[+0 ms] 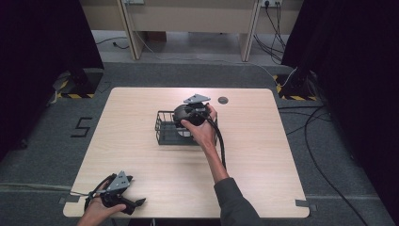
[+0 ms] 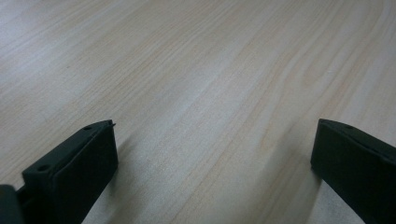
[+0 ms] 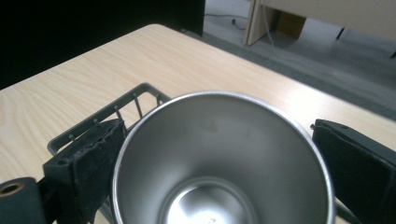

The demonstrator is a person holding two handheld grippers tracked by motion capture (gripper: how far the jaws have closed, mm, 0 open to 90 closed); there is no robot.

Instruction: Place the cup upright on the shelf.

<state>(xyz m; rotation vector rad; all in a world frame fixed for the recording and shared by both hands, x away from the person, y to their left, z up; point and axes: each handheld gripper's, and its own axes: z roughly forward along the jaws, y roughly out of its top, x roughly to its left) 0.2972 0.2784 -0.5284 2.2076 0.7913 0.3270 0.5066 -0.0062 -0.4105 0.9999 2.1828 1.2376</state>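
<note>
Here is the steel cup (image 3: pixel 222 163), open mouth up toward the right gripper view's camera, shiny inside with a bright spot on its floor. It sits between the two black jaws of the right gripper (image 3: pixel 219 158): the left jaw looks pressed against the cup's rim, while on the other side a sliver of worktop shows between rim and jaw, so whether the grasp is firm I cannot tell. The cup is over the black wire basket (image 3: pixel 100 116), whose rounded corner and thin uprights peek out beside the rim; whether the cup's base rests on the basket floor is hidden.

From the high view, the right gripper (image 1: pixel 190 115) is a dark rounded body with a grey three-cornered plate on top, held by the right hand (image 1: pixel 201 126) right over the wire basket (image 1: pixel 164 127). A glimpse of pale metal shows inside the basket under the gripper. A black cable trails from the gripper back along the forearm and grey sleeve.

The basket stands near the middle of the light wooden worktop (image 1: pixel 141 165). A small round dark grommet (image 1: pixel 223 100) sits in the worktop just beyond the basket.

Well apart from the basket, at the near left corner of the worktop, the left hand (image 1: pixel 96 209) holds the left gripper (image 1: pixel 134 203). In the left gripper view its jaws stand wide apart, released, with bare wood grain (image 2: pixel 210 93) between them.
</note>
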